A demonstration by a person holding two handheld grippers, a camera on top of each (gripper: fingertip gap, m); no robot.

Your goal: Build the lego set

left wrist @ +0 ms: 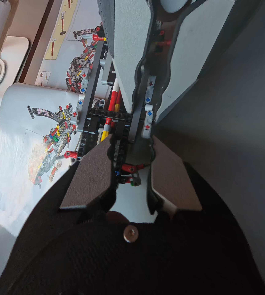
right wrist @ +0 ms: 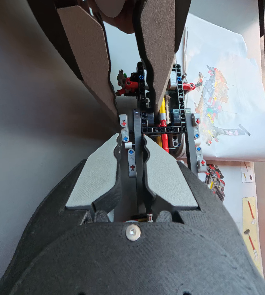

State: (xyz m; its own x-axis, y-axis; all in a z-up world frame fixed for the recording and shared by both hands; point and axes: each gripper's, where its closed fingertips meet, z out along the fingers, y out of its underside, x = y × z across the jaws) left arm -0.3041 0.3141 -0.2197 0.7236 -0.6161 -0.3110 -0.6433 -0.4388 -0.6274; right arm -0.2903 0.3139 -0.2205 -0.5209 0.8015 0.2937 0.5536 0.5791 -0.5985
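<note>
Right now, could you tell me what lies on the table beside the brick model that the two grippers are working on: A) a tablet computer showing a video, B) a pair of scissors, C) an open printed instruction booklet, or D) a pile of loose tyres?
C: an open instruction booklet with coloured build drawings lies flat on the table, right beside the brick model between the two grippers.

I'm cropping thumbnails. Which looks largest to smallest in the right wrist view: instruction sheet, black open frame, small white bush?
1. instruction sheet
2. black open frame
3. small white bush
The sheet lies farther off, yet plainly covers most.
</note>
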